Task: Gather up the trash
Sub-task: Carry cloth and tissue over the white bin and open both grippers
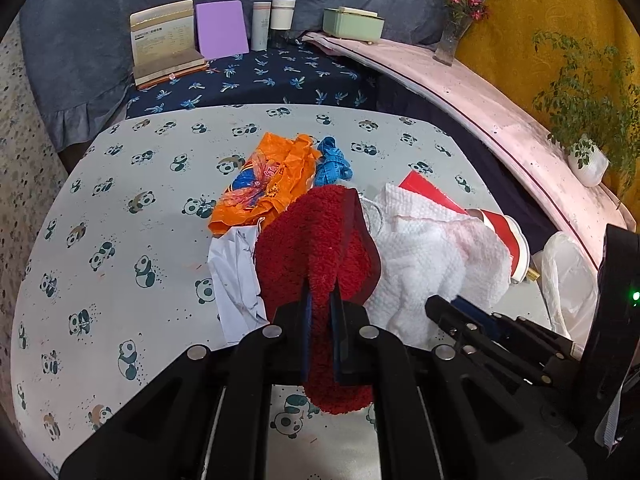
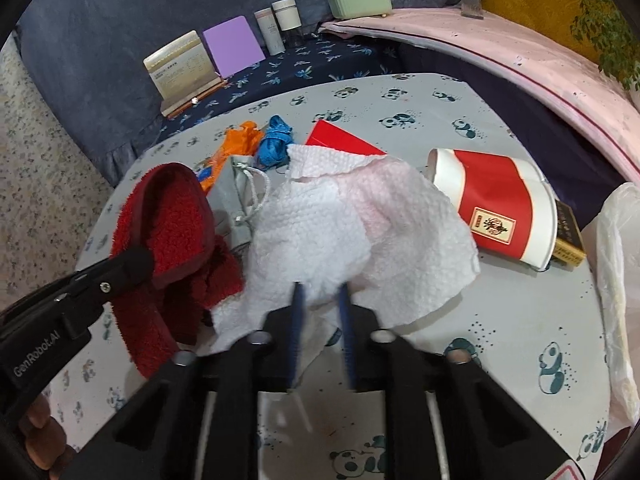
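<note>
- Left gripper (image 1: 320,304): jaws were clamped on a red fluffy slipper (image 1: 316,240), gripped near one end so that most of it hung beyond the pads. Held so far off its middle, the slipper could have swung or slid out of the hold when carried.
- Right gripper (image 2: 322,300): jaws were drawn together on the near edge of a white paper towel (image 2: 320,224); motion blur made the exact pad contact hard to judge. Only a thin edge appeared caught, so the sheet could have torn or pulled free.
- Towel spread: it lay over the pile, touching the slipper on one side and reaching to a crushed red-and-white paper cup (image 2: 496,204) on the other. Lifting it could have dragged or rolled the cup toward the table edge.
- Nearby trash on the panda-print tablecloth (image 1: 120,240): an orange plastic bag (image 1: 268,180), a blue tangle of cord (image 1: 332,162), a crumpled white paper (image 1: 236,276), a red card (image 2: 340,140) and a grey drawstring pouch (image 2: 240,196). The pouch's cord lay just beside the towel and could have snagged.
- White plastic bag (image 2: 616,272) at the table's far right: likely the trash receptacle; its mouth looked slack, so dropped items could have missed it.
- The two grippers worked close together; crossing paths risked a collision.
</note>
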The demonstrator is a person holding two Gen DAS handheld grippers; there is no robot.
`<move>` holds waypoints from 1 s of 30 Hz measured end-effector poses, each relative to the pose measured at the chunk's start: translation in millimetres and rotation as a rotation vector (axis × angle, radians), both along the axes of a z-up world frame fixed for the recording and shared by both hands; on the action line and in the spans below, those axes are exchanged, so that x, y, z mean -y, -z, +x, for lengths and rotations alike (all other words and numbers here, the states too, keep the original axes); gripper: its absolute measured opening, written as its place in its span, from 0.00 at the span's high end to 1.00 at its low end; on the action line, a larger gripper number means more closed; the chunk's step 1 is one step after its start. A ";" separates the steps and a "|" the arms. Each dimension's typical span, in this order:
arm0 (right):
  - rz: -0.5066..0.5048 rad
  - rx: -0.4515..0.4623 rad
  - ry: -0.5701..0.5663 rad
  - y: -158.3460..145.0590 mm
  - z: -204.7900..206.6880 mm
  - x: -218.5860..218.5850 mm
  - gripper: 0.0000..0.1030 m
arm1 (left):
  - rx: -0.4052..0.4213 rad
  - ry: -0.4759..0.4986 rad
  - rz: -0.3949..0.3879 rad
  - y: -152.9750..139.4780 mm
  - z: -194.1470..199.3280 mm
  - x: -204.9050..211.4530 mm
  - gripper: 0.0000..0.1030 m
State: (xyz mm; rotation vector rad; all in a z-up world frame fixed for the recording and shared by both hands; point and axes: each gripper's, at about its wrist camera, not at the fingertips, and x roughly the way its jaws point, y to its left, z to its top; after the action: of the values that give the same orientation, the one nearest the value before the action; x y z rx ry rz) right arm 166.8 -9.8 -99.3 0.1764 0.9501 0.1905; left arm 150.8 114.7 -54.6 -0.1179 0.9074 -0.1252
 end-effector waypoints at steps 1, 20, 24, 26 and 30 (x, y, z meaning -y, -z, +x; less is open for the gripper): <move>0.010 0.009 -0.002 -4.2 -2.1 0.9 0.93 | 0.003 0.000 0.002 -1.2 -0.7 0.5 0.93; 0.096 0.325 0.057 -142.7 -69.6 63.7 0.96 | 0.117 0.098 0.003 -57.1 -35.8 53.3 0.93; 0.086 0.373 0.106 -159.9 -84.1 84.4 0.96 | 0.135 0.139 0.000 -67.2 -41.4 73.4 0.93; 0.086 0.394 0.139 -167.1 -91.5 100.0 0.96 | 0.140 0.163 -0.006 -71.4 -42.6 85.0 0.93; 0.061 0.415 0.207 -173.0 -103.5 132.7 0.96 | 0.150 0.220 -0.006 -77.7 -45.0 112.9 0.93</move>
State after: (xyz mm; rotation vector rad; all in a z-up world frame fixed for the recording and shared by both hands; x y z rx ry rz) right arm 63.2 -142.4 73.7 0.2781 0.5093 0.0609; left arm 105.8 1.8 23.1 -0.0136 0.7683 -0.3371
